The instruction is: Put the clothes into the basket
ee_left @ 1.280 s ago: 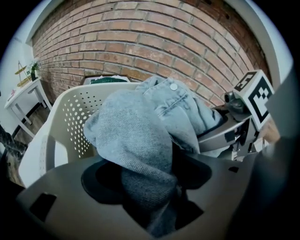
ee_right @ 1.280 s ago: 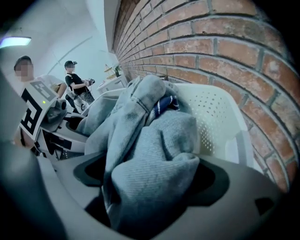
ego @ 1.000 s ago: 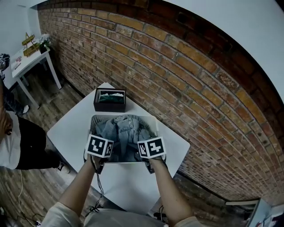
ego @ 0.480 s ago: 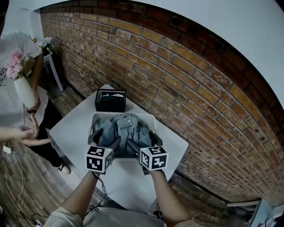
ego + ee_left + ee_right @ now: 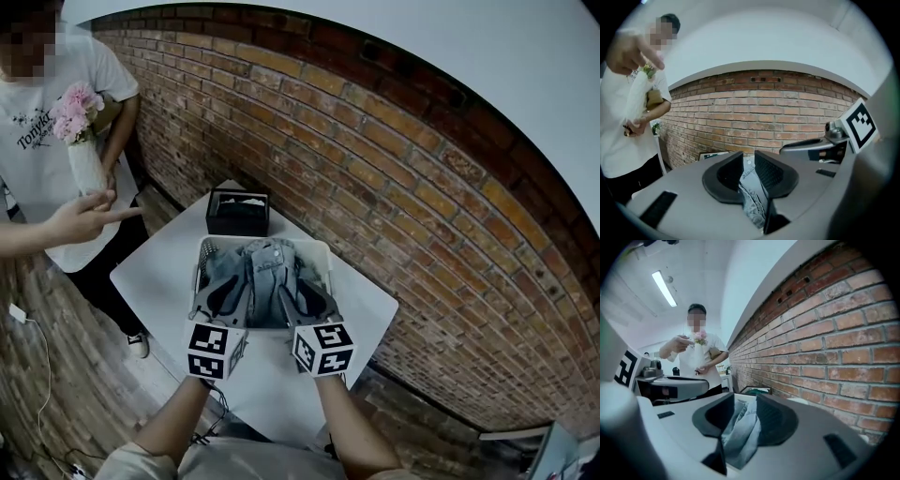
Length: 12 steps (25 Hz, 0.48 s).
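A pale blue denim garment [image 5: 267, 267] lies bunched in the white basket [image 5: 325, 251] on the white table [image 5: 155, 277]. My left gripper [image 5: 227, 296] is over the basket's near left part, my right gripper [image 5: 305, 300] over its near right. Both pairs of jaws are closing with denim between them. In the left gripper view a fold of denim [image 5: 752, 197] is pinched between the pads of the left gripper [image 5: 749, 165]. The right gripper view shows the right gripper [image 5: 744, 411] likewise squeezing a fold of denim [image 5: 740, 432].
A black box [image 5: 238, 213] stands on the table just beyond the basket. At the left a person [image 5: 52, 112] holds a vase of pink flowers [image 5: 80, 141] and points a hand [image 5: 89, 214] toward the table. A brick wall [image 5: 422, 187] runs along the far side.
Both grippers have drawn back toward me and their jaws have narrowed onto the denim. The person with the flowers has stepped in from the left and raised a pointing hand.
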Motion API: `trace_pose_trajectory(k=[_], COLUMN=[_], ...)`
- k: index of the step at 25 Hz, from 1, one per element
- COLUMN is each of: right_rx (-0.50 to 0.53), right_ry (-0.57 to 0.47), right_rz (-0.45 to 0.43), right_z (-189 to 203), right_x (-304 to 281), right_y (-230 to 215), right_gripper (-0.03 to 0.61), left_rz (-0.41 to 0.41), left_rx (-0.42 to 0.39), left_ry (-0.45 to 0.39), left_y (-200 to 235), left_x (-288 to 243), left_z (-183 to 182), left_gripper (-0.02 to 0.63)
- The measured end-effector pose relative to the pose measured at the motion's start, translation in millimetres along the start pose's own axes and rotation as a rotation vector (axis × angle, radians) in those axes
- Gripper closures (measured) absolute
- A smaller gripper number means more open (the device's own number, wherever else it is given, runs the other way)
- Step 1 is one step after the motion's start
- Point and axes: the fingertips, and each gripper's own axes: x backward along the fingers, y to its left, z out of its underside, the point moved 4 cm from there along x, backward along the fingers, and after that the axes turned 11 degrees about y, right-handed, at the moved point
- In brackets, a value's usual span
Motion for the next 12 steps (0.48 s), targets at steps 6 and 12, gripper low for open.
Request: trace_pose_trajectory(k=[6, 12], right_rx=[0.043, 0.061], right_ry=[-0.105, -0.162], right_rz=[0.011, 0.001], right_z=[-14, -24], right_x=[32, 74], right_y=[28, 56], right_gripper=[0.568, 0.569], left_rz=[0.028, 0.067], left_rx=[-0.056, -0.082], left_ry=[-0.082, -0.117], left_y=[-27, -56], left_x=[35, 76], left_z=[-11, -23], left_gripper=[0.600, 0.606])
